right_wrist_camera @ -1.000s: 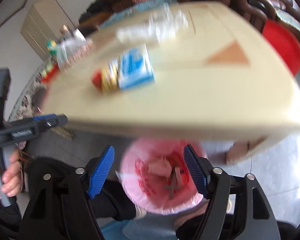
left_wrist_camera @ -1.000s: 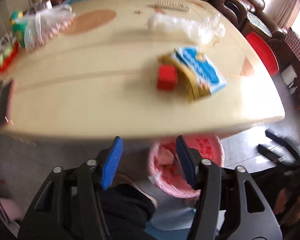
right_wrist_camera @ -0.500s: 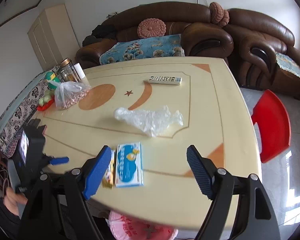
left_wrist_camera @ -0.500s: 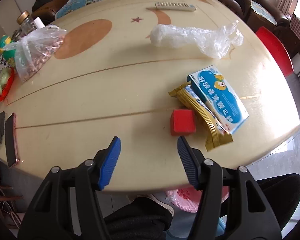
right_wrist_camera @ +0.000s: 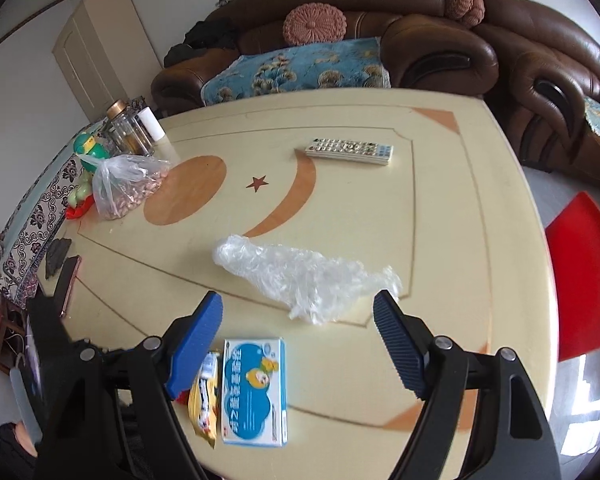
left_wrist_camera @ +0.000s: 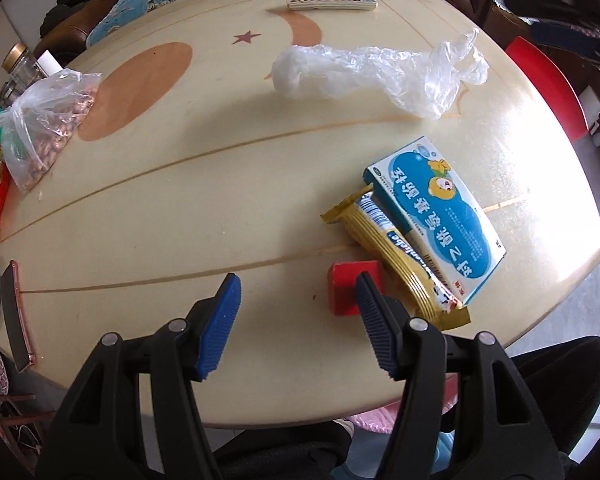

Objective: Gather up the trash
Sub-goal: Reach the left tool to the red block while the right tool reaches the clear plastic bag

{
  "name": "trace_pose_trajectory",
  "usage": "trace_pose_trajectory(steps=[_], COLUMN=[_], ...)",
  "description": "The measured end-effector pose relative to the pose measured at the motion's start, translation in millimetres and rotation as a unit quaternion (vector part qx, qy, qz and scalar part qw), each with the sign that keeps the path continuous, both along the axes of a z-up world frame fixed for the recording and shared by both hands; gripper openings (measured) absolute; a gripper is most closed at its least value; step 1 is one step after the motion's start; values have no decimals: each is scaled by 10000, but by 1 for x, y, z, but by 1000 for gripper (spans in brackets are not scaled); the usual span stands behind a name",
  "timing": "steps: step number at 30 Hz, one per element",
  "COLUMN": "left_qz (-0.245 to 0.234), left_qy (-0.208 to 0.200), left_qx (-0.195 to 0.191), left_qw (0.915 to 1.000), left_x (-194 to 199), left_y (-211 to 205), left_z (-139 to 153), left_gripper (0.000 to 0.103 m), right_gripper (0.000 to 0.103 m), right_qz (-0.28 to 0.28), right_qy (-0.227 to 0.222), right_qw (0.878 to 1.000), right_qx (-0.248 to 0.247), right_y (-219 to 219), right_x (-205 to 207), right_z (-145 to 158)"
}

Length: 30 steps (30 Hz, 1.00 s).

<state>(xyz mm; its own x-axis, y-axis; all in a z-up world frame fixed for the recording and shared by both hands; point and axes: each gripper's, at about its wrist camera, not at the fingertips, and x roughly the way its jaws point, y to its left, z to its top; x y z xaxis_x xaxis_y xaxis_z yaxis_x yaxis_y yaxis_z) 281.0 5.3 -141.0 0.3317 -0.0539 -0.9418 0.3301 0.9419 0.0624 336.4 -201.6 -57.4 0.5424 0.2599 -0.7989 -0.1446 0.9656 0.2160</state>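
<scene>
On the cream table [left_wrist_camera: 180, 200] lie a crumpled clear plastic bag [left_wrist_camera: 380, 68], a blue-and-white box [left_wrist_camera: 436, 216], a gold wrapper [left_wrist_camera: 396, 256] and a small red block [left_wrist_camera: 346, 288]. My left gripper [left_wrist_camera: 296, 300] is open and empty just above the table's near edge, its right finger beside the red block. My right gripper [right_wrist_camera: 298, 320] is open and empty, hovering over the table; the plastic bag [right_wrist_camera: 300, 272] lies between and beyond its fingertips, and the box [right_wrist_camera: 256, 392] and wrapper [right_wrist_camera: 204, 400] lie below it.
A remote [right_wrist_camera: 350, 151] lies at the far side. A bag of nuts [left_wrist_camera: 48, 120], a jar [right_wrist_camera: 126, 130] and toys stand at the left, with a phone [left_wrist_camera: 16, 320] near the left edge. A red chair [right_wrist_camera: 580, 276] and brown sofas [right_wrist_camera: 420, 40] surround the table. A pink bin [left_wrist_camera: 374, 426] peeks out below the table.
Both grippers have risen from the pink bin below the table edge to above the tabletop and moved forward over the trash. Both stay open and empty.
</scene>
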Motion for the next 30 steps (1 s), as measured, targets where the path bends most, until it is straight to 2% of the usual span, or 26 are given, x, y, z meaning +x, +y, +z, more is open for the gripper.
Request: trace_pose_trajectory(steps=[7,16,19,22,30], left_qz=[-67,-44,44,92,186], left_qy=[176,363,452,494,660], left_qx=[-125,-270,-446,-551,-585], left_qw=[9997,9990,9980,9972,9959], left_x=[4,9,11,14,17], left_y=[-7,-10,-4,-1,0], left_z=[1,-5,-5,-5,-15], left_gripper=[60,65,65,65,65], right_gripper=[76,76,76,76,76], right_qz=[-22,252,364,383,337], right_qy=[329,743,835,815,844], right_qw=[9993,9959,9940,9928,9934], right_qx=[-168,-444,-599,-784,-701], right_y=[8,33,42,48,53], right_x=[37,55,58,63,79], right_z=[-26,-63,-72,-76,-79])
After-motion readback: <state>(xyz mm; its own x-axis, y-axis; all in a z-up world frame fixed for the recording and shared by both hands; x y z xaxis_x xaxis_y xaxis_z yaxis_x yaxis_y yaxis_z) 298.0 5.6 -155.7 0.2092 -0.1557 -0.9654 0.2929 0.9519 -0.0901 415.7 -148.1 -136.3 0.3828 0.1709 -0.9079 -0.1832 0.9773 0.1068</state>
